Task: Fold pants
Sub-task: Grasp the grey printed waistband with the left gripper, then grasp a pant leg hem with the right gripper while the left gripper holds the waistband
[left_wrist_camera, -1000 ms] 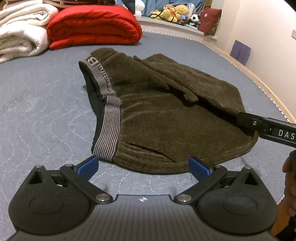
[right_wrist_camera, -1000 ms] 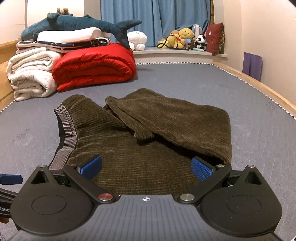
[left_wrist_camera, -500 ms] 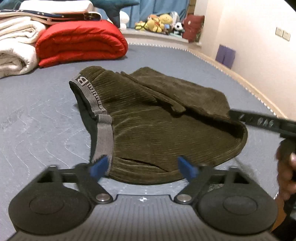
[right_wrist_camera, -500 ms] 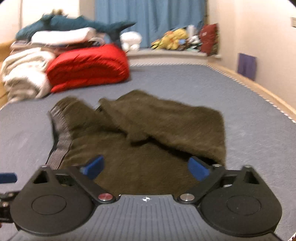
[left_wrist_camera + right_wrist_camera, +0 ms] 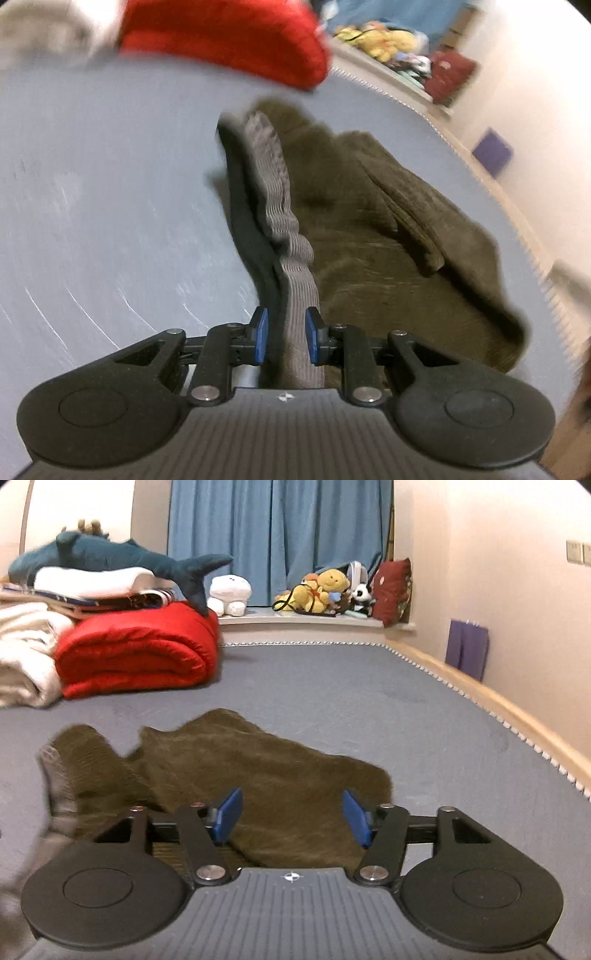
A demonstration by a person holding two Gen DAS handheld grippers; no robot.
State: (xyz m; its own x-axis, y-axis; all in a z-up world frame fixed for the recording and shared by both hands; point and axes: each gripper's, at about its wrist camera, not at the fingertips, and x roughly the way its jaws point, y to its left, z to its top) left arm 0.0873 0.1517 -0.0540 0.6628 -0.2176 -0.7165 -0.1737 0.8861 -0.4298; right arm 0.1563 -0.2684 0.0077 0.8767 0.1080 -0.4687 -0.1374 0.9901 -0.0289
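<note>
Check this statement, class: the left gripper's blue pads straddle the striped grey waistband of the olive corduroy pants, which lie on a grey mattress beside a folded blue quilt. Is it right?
One detail is wrong: the folded quilt is red, not blue, as the right wrist view shows. The rest stands: in the left wrist view the left gripper straddles the striped grey waistband of the olive corduroy pants on the grey mattress.

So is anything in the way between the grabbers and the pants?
Nothing visible. The left gripper has been closing around the striped waistband of the pants, and the right gripper, also closing, has brown fabric between its pads.
</note>
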